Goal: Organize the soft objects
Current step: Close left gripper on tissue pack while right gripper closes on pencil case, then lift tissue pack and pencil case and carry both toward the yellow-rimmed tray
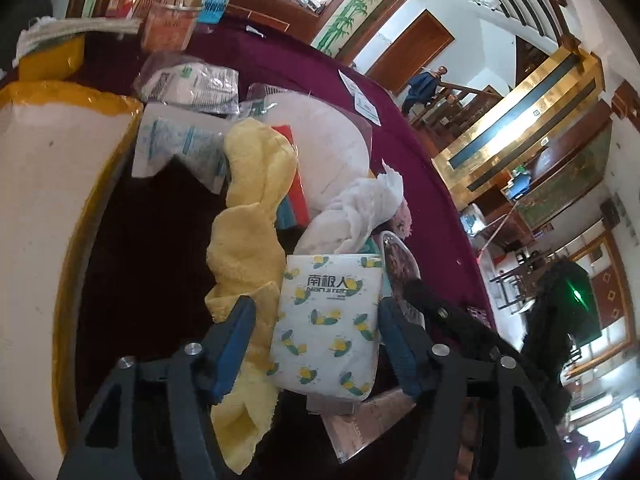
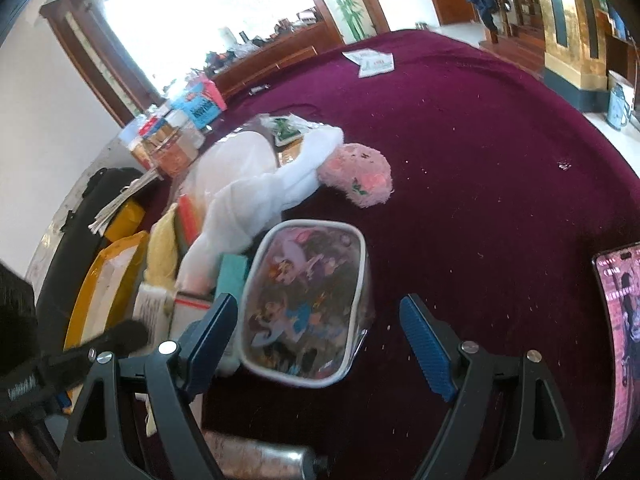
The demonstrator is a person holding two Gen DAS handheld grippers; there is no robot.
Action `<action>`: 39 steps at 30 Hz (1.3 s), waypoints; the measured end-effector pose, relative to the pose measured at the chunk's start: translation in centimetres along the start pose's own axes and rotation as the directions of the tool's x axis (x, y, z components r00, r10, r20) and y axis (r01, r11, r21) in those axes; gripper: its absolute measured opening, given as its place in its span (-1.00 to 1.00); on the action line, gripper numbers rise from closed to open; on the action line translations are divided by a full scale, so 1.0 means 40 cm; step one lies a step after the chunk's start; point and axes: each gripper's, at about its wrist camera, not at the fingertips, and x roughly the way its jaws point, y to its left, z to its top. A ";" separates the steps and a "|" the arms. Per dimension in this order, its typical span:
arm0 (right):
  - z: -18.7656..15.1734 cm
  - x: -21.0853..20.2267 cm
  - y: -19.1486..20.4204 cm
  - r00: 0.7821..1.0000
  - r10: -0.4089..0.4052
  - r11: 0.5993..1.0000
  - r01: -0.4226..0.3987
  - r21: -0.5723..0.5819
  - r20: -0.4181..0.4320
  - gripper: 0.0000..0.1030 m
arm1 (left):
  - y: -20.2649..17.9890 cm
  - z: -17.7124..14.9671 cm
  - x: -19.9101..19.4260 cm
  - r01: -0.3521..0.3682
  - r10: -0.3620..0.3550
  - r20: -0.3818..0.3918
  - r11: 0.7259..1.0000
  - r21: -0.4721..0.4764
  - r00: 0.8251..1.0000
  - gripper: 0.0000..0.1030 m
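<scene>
**A:** How do your jaws stand?

**B:** My left gripper has its jaws apart, one on each side of a tissue pack printed with yellow and green shapes. The right jaw sits just beside the pack's edge; the left jaw lies against a yellow towel instead, with a gap to the pack. I clamp nothing. My right gripper is spread wide as well. A clear pouch with a white rim and cartoon pictures lies between its jaws, close to the left one and well apart from the right; whether it touches the left one I cannot tell.

**A:** And around them?

**B:** Everything rests on the table, which wears a dark red cloth. Beyond the tissue pack a white cloth lies crumpled across the heap, and a pink plush piece lies beside its far end. The yellow towel trails from the heap down past my left jaw.

**A:** Any containers?

**B:** The pouch shows colourful things through its clear wall, too blurred to name. A yellow-edged sack stands at the left side. Farther back stands a clear jar with orange contents, and a phone lies at the right edge with its screen lit.
</scene>
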 end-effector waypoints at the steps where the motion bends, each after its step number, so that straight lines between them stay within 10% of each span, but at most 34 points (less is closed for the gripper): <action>1: 0.008 0.011 -0.001 1.000 0.000 1.000 0.000 0.008 -0.019 0.60 | 0.000 0.000 0.001 -0.001 0.001 0.001 1.000 0.002 1.000 0.31; 28: 0.026 0.022 -0.001 0.988 -0.154 0.988 0.154 0.022 -0.007 0.50 | -0.005 0.000 0.012 -0.014 0.014 0.006 1.000 0.022 1.000 0.34; 39: 0.024 -0.039 0.008 0.993 -0.040 0.999 0.040 0.003 0.115 0.50 | -0.037 -0.001 0.026 -0.055 0.054 0.018 0.996 0.074 0.998 0.43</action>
